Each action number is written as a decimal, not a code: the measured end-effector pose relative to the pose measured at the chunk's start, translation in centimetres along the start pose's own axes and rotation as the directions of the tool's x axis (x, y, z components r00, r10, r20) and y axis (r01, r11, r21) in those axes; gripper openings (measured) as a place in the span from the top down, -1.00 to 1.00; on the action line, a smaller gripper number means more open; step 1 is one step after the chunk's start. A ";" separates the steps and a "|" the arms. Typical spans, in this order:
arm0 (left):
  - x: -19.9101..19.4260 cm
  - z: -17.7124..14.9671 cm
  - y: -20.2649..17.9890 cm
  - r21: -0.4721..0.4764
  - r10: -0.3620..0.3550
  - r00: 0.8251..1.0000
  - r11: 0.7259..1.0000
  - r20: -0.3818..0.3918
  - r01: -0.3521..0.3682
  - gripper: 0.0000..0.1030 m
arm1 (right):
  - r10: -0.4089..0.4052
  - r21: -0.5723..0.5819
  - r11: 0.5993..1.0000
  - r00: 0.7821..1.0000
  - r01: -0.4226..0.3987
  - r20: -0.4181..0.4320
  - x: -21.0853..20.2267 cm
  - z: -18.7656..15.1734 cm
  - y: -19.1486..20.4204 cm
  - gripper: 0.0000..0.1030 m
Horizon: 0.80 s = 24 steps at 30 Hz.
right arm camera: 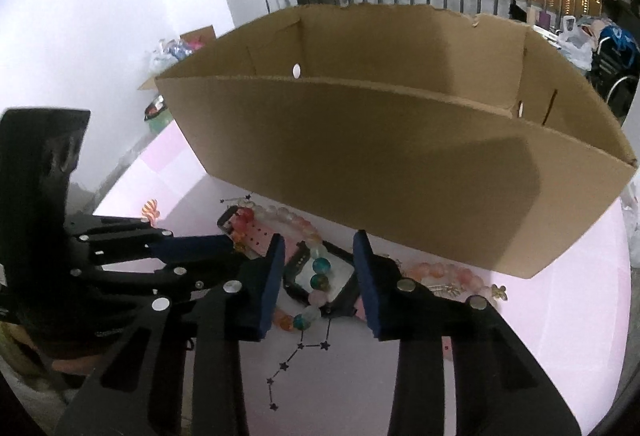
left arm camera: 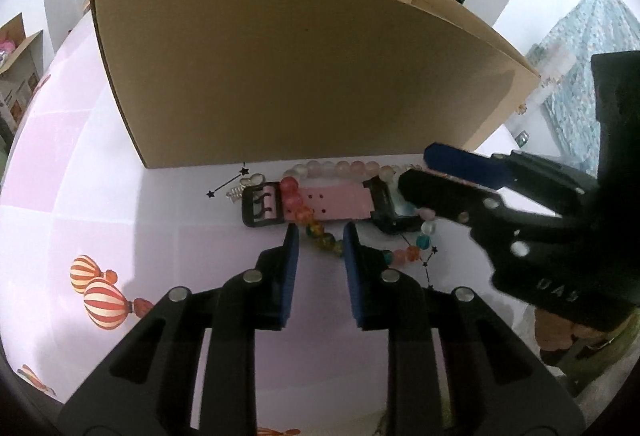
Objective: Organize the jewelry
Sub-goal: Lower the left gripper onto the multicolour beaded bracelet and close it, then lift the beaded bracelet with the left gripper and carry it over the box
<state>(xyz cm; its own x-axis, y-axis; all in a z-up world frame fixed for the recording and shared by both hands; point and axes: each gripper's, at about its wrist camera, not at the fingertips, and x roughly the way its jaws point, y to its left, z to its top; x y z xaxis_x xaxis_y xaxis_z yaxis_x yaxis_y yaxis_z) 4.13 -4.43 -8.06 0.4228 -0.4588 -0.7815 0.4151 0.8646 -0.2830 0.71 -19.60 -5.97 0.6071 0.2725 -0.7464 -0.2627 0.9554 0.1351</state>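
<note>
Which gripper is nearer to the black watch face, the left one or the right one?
Right. The right gripper has its fingers on either side of the watch face. The left gripper is further along the pink strap, over the colourful beads.

Pink-strap watch point(left arm camera: 320, 201) with black buckle and black case lies flat, centre of left wrist view, strap running left-right; the case shows lower centre in the right wrist view. Multicolour bead bracelet point(left arm camera: 298, 201) (red, amber, green, teal, orange) is draped across the strap and over the watch face. Pale pink bead strand point(left arm camera: 340, 168) lies just behind the watch, along the base of the cardboard box point(left arm camera: 300, 75), open-topped, upper centre. Thin black star chain point(right arm camera: 298, 360) trails toward bottom centre in the right wrist view.
</note>
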 end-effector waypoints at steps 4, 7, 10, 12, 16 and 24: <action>0.1 0.0 0.1 -0.030 0.000 1.000 1.000 0.003 0.000 0.53 | -0.030 -0.036 0.999 0.999 0.029 -0.032 0.8 -0.4 0.4 0.58; 0.3 0.3 0.3 -0.040 0.010 1.000 0.999 0.008 -0.009 0.58 | -0.055 -0.050 0.997 0.998 0.053 -0.036 0.7 -0.4 0.5 0.77; 0.3 0.2 0.7 -0.049 0.038 0.999 0.998 0.010 -0.037 0.83 | -0.057 -0.042 0.998 0.998 0.055 -0.038 0.4 -0.5 0.4 0.80; 0.2 0.2 1.0 -0.061 0.034 0.999 0.998 0.014 -0.034 0.84 | -0.052 -0.038 0.998 0.998 0.051 -0.031 0.4 -0.3 0.4 0.80; -1.1 0.0 1.2 -0.060 0.025 0.998 0.998 0.051 -0.022 0.84 | -0.028 -0.020 0.999 1.000 0.029 0.010 -0.7 0.0 0.5 0.81; -5.8 -0.5 2.3 -0.083 -0.006 0.991 0.996 0.131 0.017 0.84 | 0.020 -0.049 0.999 0.996 -0.015 0.090 -4.2 0.7 2.5 0.81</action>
<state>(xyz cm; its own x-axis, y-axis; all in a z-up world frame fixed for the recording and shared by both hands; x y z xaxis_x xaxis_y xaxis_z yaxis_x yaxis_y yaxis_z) 2.29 0.33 -4.49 0.5223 -0.4872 -0.6999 0.3539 0.8706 -0.3418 -1.97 -18.26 -2.08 0.6666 0.3002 -0.6823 -0.3082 0.9444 0.1144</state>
